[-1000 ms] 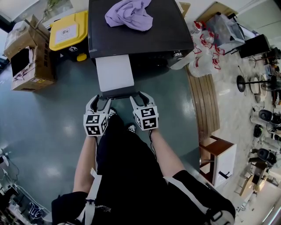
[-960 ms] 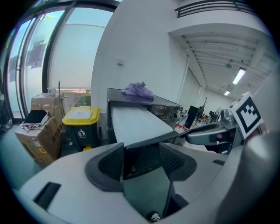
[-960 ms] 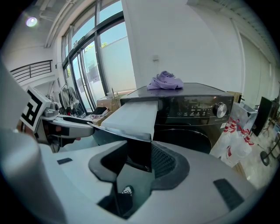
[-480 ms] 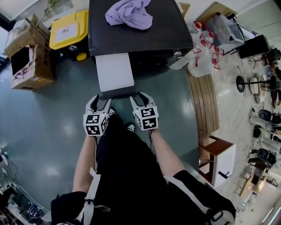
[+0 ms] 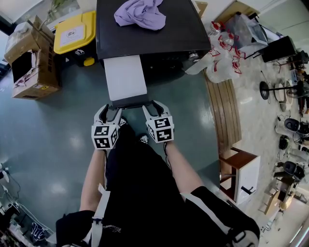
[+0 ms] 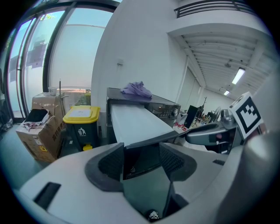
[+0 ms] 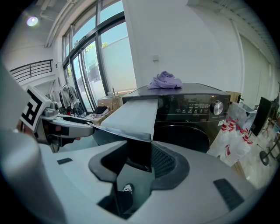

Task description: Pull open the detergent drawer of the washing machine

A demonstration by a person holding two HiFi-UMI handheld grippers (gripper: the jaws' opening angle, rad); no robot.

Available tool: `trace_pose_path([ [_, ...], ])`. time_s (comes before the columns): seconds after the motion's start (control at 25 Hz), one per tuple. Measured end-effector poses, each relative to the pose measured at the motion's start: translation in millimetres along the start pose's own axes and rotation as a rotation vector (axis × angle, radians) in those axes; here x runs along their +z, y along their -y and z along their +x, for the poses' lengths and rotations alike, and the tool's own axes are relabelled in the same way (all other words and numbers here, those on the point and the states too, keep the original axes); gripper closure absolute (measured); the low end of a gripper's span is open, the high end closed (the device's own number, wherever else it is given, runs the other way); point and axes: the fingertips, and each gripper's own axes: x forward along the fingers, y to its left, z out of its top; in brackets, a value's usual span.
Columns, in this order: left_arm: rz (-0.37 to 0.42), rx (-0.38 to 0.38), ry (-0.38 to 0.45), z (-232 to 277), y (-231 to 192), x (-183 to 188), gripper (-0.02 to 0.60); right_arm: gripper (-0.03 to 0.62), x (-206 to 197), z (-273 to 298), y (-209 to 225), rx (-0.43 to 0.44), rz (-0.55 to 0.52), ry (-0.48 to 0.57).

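The detergent drawer (image 5: pixel 125 77) stands pulled far out of the black washing machine (image 5: pixel 145 38), its white top reaching toward the person over the floor (image 5: pixel 58 140). Its dark front panel is the near end. The left gripper (image 5: pixel 110 110) has the panel's left corner between its fingers (image 6: pixel 111 164), pads pressed against it. The right gripper (image 5: pixel 153 106) clamps the right corner the same way, fingers (image 7: pixel 164 162) partly open around the panel. A purple cloth (image 5: pixel 140 13) lies on the machine's far top.

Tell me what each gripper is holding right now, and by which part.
Both hold the detergent drawer by its dark front panel: the left gripper clamps the panel's left end, the right gripper its right end.
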Motion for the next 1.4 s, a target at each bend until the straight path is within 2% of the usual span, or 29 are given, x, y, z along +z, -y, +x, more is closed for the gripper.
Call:
trace_pose_path([
  [1.04, -0.001, 0.004, -0.008, -14.5, 12.3, -18.8, 0.341, 0.422, -20.6, -15.6, -6.6, -0.002, 0.004, -0.005],
  [1.4, 0.008, 0.027, -0.002, -14.6, 12.5, -21.5, 0.337, 0.419, -23.9, -13.9, -7.2, 0.01, 0.007, 0.0],
])
